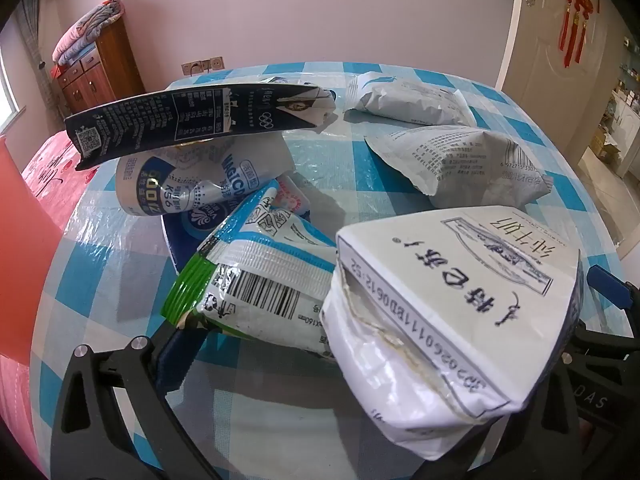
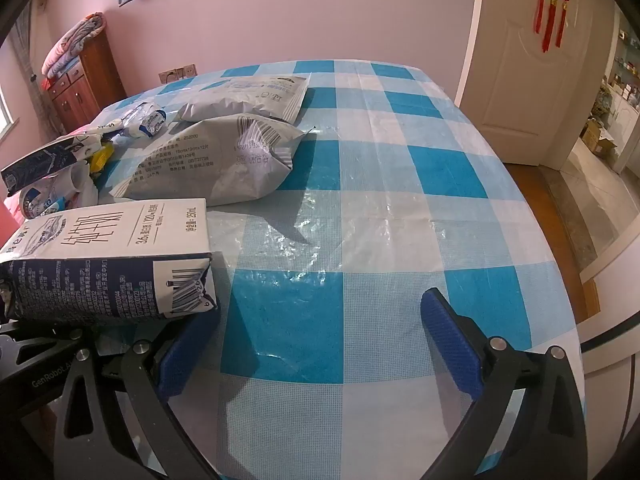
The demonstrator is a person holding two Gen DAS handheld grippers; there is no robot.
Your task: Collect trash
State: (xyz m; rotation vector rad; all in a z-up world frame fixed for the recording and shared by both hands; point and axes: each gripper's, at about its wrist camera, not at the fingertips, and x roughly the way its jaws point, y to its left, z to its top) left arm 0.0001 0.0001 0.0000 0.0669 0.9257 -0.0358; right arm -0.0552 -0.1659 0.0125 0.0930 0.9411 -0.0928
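Trash lies on a table with a blue-and-white check cloth [image 1: 332,168]. A crushed white milk carton [image 1: 448,304] lies between the wide-apart fingers of my left gripper [image 1: 386,314]; the pads do not visibly press it. The same milk carton [image 2: 108,256] shows at the left of the right wrist view. Beyond it are a green-and-white wrapper [image 1: 256,280], a white-and-blue bottle [image 1: 192,184], a flattened dark navy carton [image 1: 192,120] and two grey-white bags [image 1: 460,164] [image 1: 404,100]. My right gripper [image 2: 320,312] hovers open over bare cloth, with nothing between its fingers.
The table's right edge [image 2: 552,264] drops to a wooden floor. A white door [image 2: 516,72] stands at the back right. A wooden cabinet [image 1: 100,64] topped with folded blankets is at the back left, and red fabric [image 1: 24,220] borders the table's left side.
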